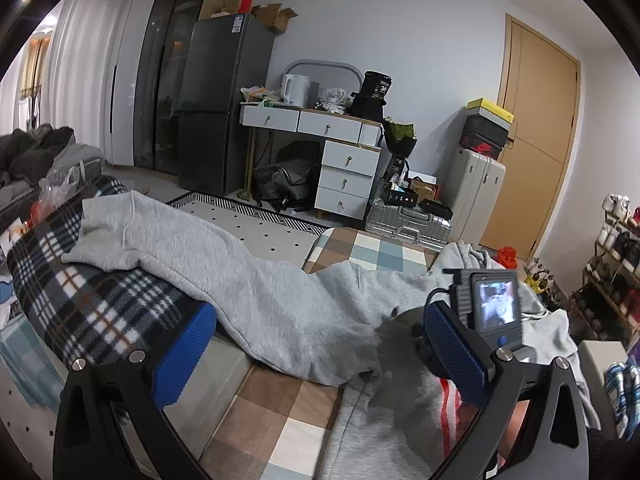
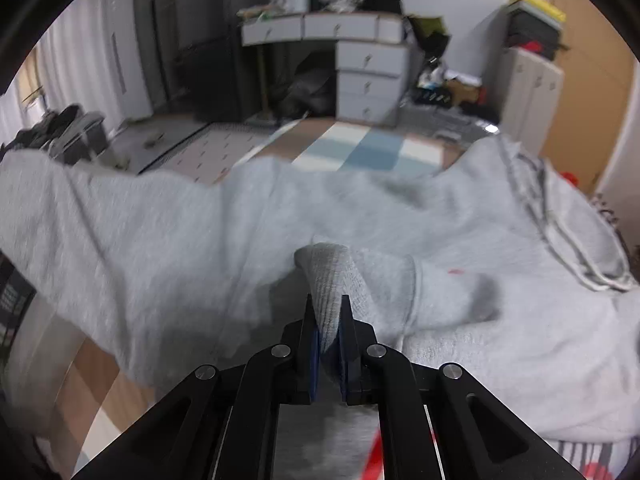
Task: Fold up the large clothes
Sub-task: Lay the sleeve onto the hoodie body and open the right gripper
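A: Nearest the lens, the right hand-held gripper [image 2: 328, 320] is clamped tight on a ribbed grey cuff [image 2: 326, 276], its jaws pinched together with the cloth bunched between them.

B: That cuff belongs to the grey sweatshirt [image 2: 248, 216], doesn't it?

A: It looks so. The sweatshirt lies spread over the checked mat [image 1: 280, 412] on the floor, with one sleeve [image 1: 160, 236] draped up onto a plaid blanket [image 1: 100, 300] to the left.

B: And the left hand-held gripper [image 1: 320, 352]?

A: Wide open, holding nothing, its blue pads standing well apart above the cloth.

B: So how far along is the folding?

A: Early, I'd judge. One cuff is being drawn over the body; the far sleeve hangs out to the side, not yet folded in. The body has no crosswise fold that I can see.

B: What's left, then?

A: Laying this sleeve flat, bringing the other in, then folding the body over. Further back stand a white desk [image 1: 332, 128] and suitcases [image 1: 472, 188].
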The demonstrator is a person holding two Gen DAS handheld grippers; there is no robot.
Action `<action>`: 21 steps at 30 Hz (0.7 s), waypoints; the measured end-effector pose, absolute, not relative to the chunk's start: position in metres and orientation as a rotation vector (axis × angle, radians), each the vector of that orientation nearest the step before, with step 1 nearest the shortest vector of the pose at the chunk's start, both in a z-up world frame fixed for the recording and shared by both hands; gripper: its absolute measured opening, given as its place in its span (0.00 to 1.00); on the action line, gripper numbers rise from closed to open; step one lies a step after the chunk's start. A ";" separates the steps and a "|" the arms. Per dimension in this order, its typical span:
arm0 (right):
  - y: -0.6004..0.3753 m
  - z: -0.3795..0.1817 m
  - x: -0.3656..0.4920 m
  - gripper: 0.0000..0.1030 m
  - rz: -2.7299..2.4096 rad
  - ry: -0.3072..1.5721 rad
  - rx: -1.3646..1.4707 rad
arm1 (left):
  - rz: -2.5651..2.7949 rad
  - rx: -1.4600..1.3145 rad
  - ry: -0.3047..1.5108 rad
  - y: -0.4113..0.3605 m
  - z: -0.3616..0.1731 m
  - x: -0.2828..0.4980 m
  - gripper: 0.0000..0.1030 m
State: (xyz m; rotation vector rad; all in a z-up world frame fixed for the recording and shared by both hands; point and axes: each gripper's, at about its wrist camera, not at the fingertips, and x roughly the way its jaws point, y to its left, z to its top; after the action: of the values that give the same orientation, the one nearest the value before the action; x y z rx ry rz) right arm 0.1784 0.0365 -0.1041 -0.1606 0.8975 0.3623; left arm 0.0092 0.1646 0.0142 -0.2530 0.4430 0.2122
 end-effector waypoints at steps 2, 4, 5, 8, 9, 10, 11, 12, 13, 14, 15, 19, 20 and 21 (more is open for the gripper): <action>0.042 -0.113 0.178 0.08 0.376 0.945 -0.148 | 0.211 -0.254 0.446 0.164 0.013 0.009 0.99; 0.052 -0.121 0.181 0.09 0.395 0.969 -0.126 | 0.210 -0.245 0.446 0.164 0.013 0.010 0.99; 0.051 -0.124 0.183 0.09 0.403 0.997 -0.108 | 0.210 -0.237 0.447 0.162 0.012 0.010 0.99; 0.050 -0.133 0.184 0.32 0.495 1.087 0.006 | 0.205 -0.228 0.449 0.160 0.011 0.011 0.99; 0.049 -0.136 0.183 0.57 0.549 1.122 0.063 | 0.204 -0.228 0.448 0.162 0.011 0.009 0.99; 0.047 -0.135 0.182 0.83 0.612 1.128 0.131 | 0.202 -0.229 0.447 0.162 0.011 0.009 0.99; 0.044 -0.133 0.180 0.91 0.651 1.130 0.175 | 0.201 -0.232 0.445 0.162 0.012 0.009 0.99; 0.039 -0.129 0.178 0.95 0.707 1.135 0.248 | 0.202 -0.233 0.441 0.163 0.013 0.007 0.99; 0.034 -0.126 0.176 0.95 0.740 1.141 0.298 | 0.204 -0.235 0.438 0.163 0.013 0.007 0.99; 0.023 -0.122 0.176 0.95 0.788 1.158 0.387 | 0.206 -0.238 0.436 0.165 0.014 0.006 0.99; 0.013 -0.119 0.175 0.96 0.809 1.165 0.447 | 0.207 -0.240 0.435 0.165 0.014 0.006 0.99; -0.050 -0.094 0.178 1.00 0.838 1.106 0.594 | 0.205 -0.240 0.452 0.164 0.012 0.010 0.99; -0.074 -0.086 0.180 1.00 0.803 1.075 0.599 | 0.201 -0.239 0.457 0.164 0.011 0.011 0.99; -0.091 -0.081 0.183 1.00 0.762 1.057 0.593 | 0.199 -0.237 0.459 0.163 0.011 0.011 0.99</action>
State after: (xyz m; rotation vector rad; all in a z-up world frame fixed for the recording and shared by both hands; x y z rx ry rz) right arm 0.1826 -0.0913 -0.0810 0.5932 1.0574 0.7618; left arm 0.0111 0.1632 0.0109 -0.2368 0.4593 0.1990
